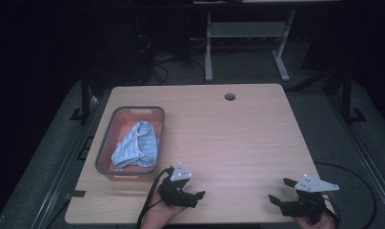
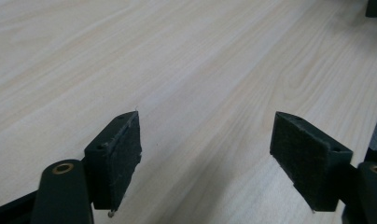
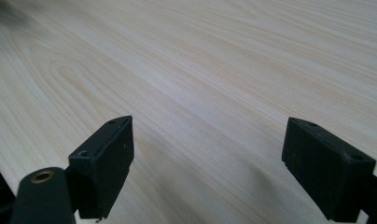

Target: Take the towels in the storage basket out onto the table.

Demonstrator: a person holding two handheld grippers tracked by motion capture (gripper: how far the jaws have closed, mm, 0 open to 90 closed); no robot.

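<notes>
The hands holding the left gripper and right gripper are cut off by the near edge, and the striped cloth hides much of the basket's floor.

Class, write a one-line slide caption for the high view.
Both open grippers, left and right, rest near the wooden table's front edge; striped cloth lies in grey basket.

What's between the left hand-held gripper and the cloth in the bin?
In the high view, just the bin's grey near wall and bare tabletop separate the left hand-held gripper from the striped cloth.
</notes>
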